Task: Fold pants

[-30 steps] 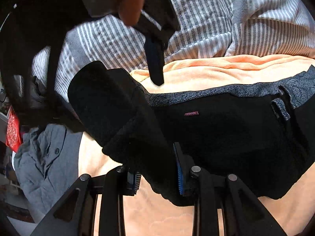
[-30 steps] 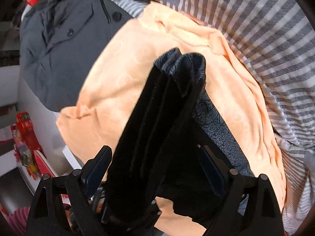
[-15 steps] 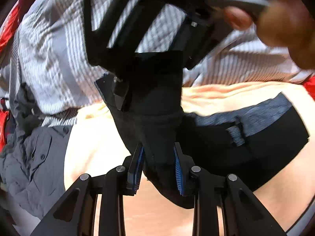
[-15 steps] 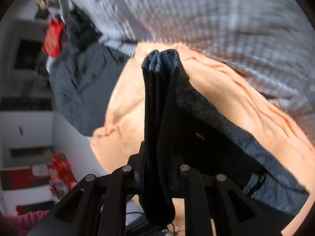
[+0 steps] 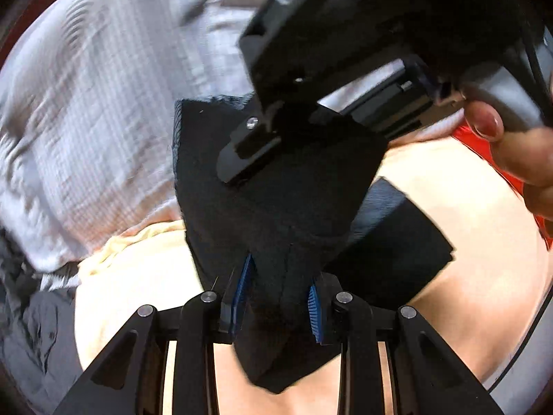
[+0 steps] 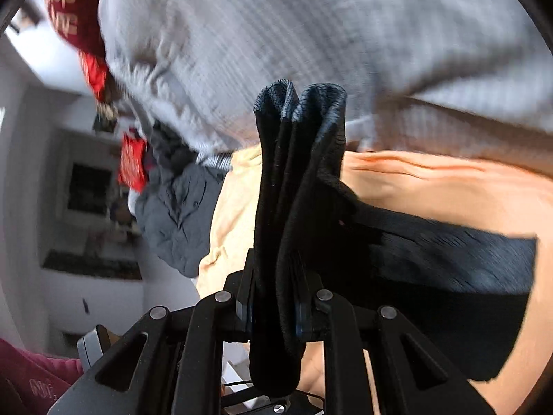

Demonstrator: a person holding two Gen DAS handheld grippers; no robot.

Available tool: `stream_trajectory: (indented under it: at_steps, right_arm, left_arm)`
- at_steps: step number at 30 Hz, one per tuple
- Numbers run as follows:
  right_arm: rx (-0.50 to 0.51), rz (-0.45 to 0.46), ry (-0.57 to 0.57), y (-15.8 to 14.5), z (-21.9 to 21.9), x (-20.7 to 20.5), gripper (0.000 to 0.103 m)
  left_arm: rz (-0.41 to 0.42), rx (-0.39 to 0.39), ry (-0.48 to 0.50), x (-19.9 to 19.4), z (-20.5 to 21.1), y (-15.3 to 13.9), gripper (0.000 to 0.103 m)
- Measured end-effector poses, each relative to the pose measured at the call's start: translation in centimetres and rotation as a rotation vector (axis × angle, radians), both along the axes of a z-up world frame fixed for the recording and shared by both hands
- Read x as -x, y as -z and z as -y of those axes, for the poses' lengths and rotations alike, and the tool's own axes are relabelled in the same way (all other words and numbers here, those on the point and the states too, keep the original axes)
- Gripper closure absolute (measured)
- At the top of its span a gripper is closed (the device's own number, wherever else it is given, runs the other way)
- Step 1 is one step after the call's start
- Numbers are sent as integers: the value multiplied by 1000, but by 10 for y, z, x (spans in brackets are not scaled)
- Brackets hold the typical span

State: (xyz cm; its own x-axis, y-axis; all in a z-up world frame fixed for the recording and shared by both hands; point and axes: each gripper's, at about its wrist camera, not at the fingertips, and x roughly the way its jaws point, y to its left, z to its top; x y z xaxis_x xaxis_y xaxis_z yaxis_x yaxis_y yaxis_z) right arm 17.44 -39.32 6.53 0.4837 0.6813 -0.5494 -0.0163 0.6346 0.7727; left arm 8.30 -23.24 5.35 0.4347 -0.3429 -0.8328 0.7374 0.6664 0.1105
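In the left wrist view, the left tongs (image 5: 278, 295) sit at the lower centre of the frame, pinching a thick fold of the black pants (image 5: 276, 207) between blue pads. The cloth rises from them toward the middle of the frame, where the right tongs (image 5: 249, 159) come in from the upper right and grip the same bundle higher up, a hand (image 5: 518, 152) on their handle at the right edge. The rest of the garment trails to the lower right across an orange blanket (image 5: 466, 214), with a grey striped bedcover (image 5: 86, 121) blurred at the left.

In the right wrist view, the right tongs (image 6: 274, 306) are pressed on a stack of several layers standing upright at the centre, the patterned waistband (image 6: 300, 103) at its top. The remaining cloth lies to the right, long axis running toward the right edge, so I judge the held end must travel that way. A dark grey shirt (image 6: 176, 214) lies left of the blanket
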Motion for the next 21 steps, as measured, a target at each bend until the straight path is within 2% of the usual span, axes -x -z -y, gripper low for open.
stream_trajectory:
  at_steps: [3, 7, 14, 17, 19, 20, 21]
  right_arm:
    - [-53, 1, 75, 22, 36, 30, 86]
    - [-123, -25, 174, 60, 89, 69, 86]
    - [-225, -125, 293, 148, 126, 113, 86]
    - [-238, -152, 311, 172, 129, 116, 86]
    - [-245, -164, 319, 183, 131, 119, 84]
    - [-246, -166, 323, 186, 133, 120, 83]
    - [-232, -167, 323, 185, 134, 119, 83]
  left_arm:
    - [-20, -21, 55, 15, 30, 7, 73]
    - [-55, -81, 138, 42, 72, 30, 73]
    - [-105, -195, 196, 73, 103, 82, 73]
    - [-95, -245, 202, 80, 109, 97, 72]
    - [-91, -259, 205, 80, 109, 95, 65]
    - [-108, -246, 206, 79, 107, 93, 51]
    - [-137, -223, 199, 78, 102, 89, 42]
